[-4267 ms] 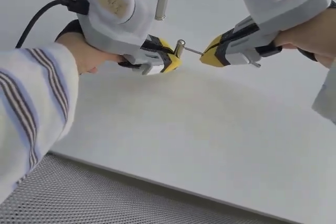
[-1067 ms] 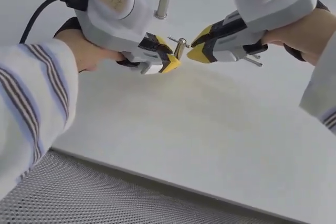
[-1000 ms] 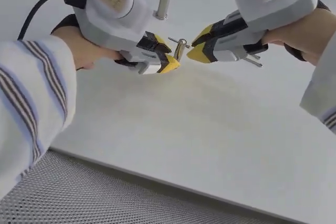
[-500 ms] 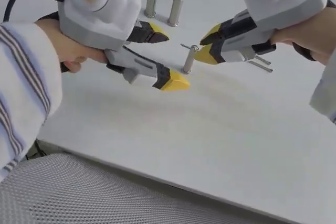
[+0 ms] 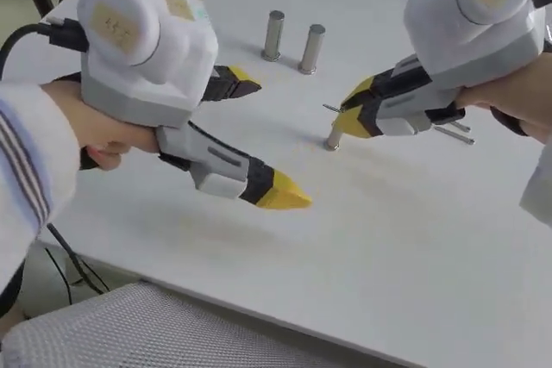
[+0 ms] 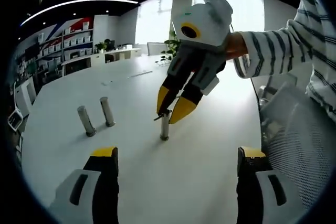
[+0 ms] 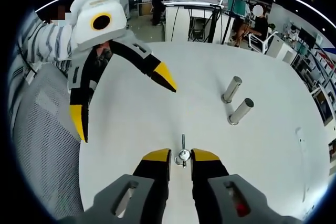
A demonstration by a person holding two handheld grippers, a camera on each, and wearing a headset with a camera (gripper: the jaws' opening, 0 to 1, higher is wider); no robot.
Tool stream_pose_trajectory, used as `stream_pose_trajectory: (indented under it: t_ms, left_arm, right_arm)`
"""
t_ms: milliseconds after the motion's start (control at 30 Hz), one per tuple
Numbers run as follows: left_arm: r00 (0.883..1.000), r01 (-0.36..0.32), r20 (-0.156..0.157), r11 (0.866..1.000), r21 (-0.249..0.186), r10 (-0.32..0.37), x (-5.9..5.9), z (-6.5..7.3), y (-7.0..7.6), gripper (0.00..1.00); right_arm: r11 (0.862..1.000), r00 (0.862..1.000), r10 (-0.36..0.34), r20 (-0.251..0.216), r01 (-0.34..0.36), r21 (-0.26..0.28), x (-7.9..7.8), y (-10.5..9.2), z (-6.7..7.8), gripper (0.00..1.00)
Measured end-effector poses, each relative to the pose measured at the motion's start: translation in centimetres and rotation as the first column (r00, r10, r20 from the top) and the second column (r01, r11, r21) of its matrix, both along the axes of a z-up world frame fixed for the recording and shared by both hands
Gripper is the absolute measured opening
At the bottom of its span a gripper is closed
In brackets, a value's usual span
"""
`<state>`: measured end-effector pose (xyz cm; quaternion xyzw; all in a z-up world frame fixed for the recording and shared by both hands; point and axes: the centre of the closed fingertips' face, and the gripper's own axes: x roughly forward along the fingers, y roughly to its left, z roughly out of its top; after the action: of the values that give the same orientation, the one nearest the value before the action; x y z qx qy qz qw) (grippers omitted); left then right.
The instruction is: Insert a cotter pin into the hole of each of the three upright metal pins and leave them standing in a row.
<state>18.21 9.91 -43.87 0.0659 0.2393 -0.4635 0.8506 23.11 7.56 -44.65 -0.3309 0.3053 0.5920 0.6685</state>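
A short metal pin [image 5: 333, 140] stands on the white table with a cotter pin [image 5: 330, 109] through its top. My right gripper [image 5: 352, 120] is at that pin's head, jaws drawn close on either side, shut on the near end of the cotter pin [image 7: 182, 143]. My left gripper [image 5: 263, 140] hangs wide open to the left of the pin, holding nothing. From the left gripper view the pin [image 6: 165, 127] stands straight ahead with the right gripper [image 6: 170, 113] over it. Two taller plain pins [image 5: 273, 36] [image 5: 311, 48] stand side by side further back.
Loose cotter pins [image 5: 454, 134] lie on the table behind my right gripper. The table's front edge [image 5: 259, 309] runs above a mesh chair seat [image 5: 129, 333]. A black cable [image 5: 26, 36] trails from the left gripper.
My left gripper let go of the short pin, opened wide and drew back to the left. The pin now stands on the table. The right gripper stayed at the cotter pin.
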Motion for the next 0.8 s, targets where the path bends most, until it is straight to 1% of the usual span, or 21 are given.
stream_pose_trajectory:
  t_ms: [33, 67, 100, 133, 167, 267, 333, 400, 433, 500, 567, 633, 700, 800]
  left_arm:
    - [1.000, -0.002, -0.003, 1.000, -0.006, 0.002, -0.1, 0.0, 0.1, 0.95]
    - [1.000, -0.014, -0.013, 1.000, -0.002, 0.014, -0.2, -0.2, 0.3, 0.96]
    - [1.000, -0.026, -0.014, 1.000, 0.008, 0.027, -0.2, -0.2, 0.5, 0.97]
    - [1.000, -0.028, -0.005, 1.000, 0.012, 0.028, -0.4, -0.2, 0.7, 0.97]
    - [1.000, -0.028, -0.006, 1.000, 0.011, 0.028, -0.5, -0.1, 0.7, 0.97]
    - [0.999, -0.033, -0.017, 0.999, -0.014, 0.033, -1.1, 0.3, 0.9, 0.97]
    - [0.999, -0.036, -0.018, 0.999, -0.017, 0.036, -1.3, 0.4, 1.1, 0.97]
    - [0.999, -0.036, -0.019, 0.999, -0.007, 0.036, -1.5, 0.3, 1.3, 0.97]
    - [0.999, -0.031, -0.016, 1.000, 0.004, 0.031, -1.5, 0.2, 1.4, 0.97]
    - [1.000, -0.027, -0.011, 0.999, 0.018, 0.027, -1.6, 0.1, 1.7, 0.97]
    - [1.000, -0.026, -0.010, 0.999, 0.021, 0.026, -1.6, 0.0, 2.0, 0.97]
    - [0.999, -0.035, -0.011, 0.999, 0.015, 0.035, -1.5, -0.1, 2.3, 0.97]
    - [0.999, -0.043, -0.016, 0.999, 0.012, 0.043, -1.4, -0.2, 2.5, 0.97]
    - [0.999, -0.051, -0.014, 0.999, 0.012, 0.051, -1.3, -0.2, 2.8, 0.96]
  right_arm:
    - [1.000, 1.000, 0.000, 0.001, 0.000, -0.001, 0.0, 0.0, 0.0, 0.10]
    - [1.000, 1.000, -0.002, 0.001, 0.002, -0.003, 0.1, 0.0, 0.0, 0.10]
    - [1.000, 1.000, -0.002, 0.001, 0.002, -0.003, 0.1, 0.0, 0.0, 0.10]
    - [1.000, 1.000, -0.001, 0.003, 0.001, -0.005, 0.1, -0.1, -0.1, 0.10]
    - [1.000, 1.000, -0.002, 0.004, 0.002, -0.006, 0.1, -0.1, -0.1, 0.10]
    - [1.000, 1.000, -0.001, 0.006, 0.001, -0.015, 0.1, -0.3, -0.3, 0.10]
    - [1.000, 1.000, -0.007, 0.007, 0.007, -0.015, 0.2, -0.3, -0.4, 0.09]
    - [1.000, 1.000, -0.013, 0.014, 0.014, -0.011, 0.5, -0.4, -0.4, 0.06]
    - [1.000, 1.000, -0.015, 0.007, 0.015, -0.007, 0.4, -0.3, -0.4, 0.05]
    - [1.000, 1.000, -0.014, -0.002, 0.014, 0.008, 0.3, -0.2, -0.4, 0.05]
    - [1.000, 1.000, 0.009, -0.026, -0.009, 0.029, -0.1, 0.2, -0.3, 0.04]
    - [0.999, 1.000, 0.019, -0.021, -0.019, 0.027, -0.1, 0.4, -0.3, 0.04]
    - [0.999, 0.999, 0.025, -0.030, -0.025, 0.029, 0.0, 0.8, -0.3, 0.04]
    - [0.999, 0.999, 0.031, -0.029, -0.030, 0.039, 0.3, 1.2, -0.2, 0.03]
